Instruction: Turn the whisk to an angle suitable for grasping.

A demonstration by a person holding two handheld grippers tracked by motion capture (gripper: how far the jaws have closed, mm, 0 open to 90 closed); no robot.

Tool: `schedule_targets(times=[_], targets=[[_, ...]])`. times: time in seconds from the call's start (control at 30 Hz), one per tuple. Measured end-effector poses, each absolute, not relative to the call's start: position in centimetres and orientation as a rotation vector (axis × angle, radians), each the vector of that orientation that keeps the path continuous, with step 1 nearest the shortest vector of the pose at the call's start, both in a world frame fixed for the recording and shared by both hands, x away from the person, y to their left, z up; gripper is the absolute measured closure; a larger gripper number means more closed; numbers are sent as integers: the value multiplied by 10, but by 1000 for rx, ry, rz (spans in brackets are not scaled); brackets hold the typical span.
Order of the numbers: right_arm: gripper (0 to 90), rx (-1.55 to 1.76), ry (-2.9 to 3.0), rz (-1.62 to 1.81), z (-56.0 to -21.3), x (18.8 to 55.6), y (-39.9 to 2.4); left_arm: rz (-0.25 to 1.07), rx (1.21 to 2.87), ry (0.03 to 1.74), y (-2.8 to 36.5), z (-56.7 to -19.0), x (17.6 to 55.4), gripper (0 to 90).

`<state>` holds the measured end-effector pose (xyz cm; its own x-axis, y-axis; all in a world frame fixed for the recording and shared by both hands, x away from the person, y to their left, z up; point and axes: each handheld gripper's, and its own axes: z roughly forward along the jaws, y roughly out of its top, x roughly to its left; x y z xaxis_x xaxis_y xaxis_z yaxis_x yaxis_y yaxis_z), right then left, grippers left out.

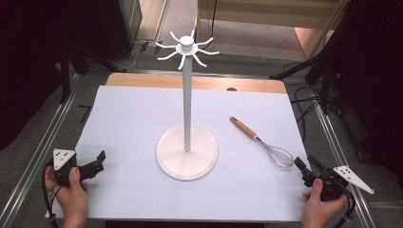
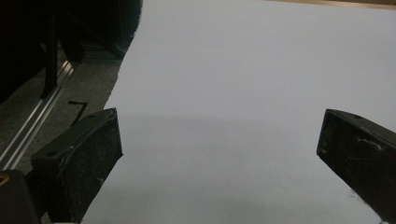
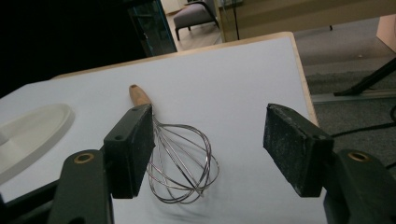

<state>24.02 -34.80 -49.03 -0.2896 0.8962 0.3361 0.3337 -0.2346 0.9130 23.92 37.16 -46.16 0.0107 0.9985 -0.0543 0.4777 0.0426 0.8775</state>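
**Jaws apart, whisk waiting at the right edge**

Jaws stand apart on both grippers, nothing between the pads. Right gripper (image 3: 210,154) hovers low, just short of the whisk's wire end; left gripper (image 2: 219,154) rests idle over bare white sheet, well away from everything.

Thing in hand: a steel-wire balloon whisk with a reddish wooden handle (image 1: 263,142), lying flat on the white-covered table (image 1: 133,118), right of the tall white hook stand with the round base (image 1: 187,152). Handle points away toward the far side, wire bulb toward the person's right hand. It lies apart from the stand's base, not touching.

Handling, as I judge it:
- Light; one gripper should manage.
- Wire loops springy and smooth. Pads closed on them would likely squash the bulb or slip off.
- Handle stiff, round, grippier wood; may roll under a poor pinch.
- Best hold: across the handle, near where wire meets wood, so the bulb doesn't droop.
- Lies low on the sheet, so the pads must come down nearly to the surface.
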Motion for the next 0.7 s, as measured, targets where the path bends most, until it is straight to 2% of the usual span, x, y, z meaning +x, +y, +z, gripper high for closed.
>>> schedule_targets(times=[0.57, 0.7], targets=[[343, 1434, 1546, 1505, -489, 242, -347, 885, 1532, 1562, 371, -462, 238, 5], [376, 1409, 1561, 1565, -490, 241, -351, 889, 1531, 1563, 370, -462, 238, 5]])
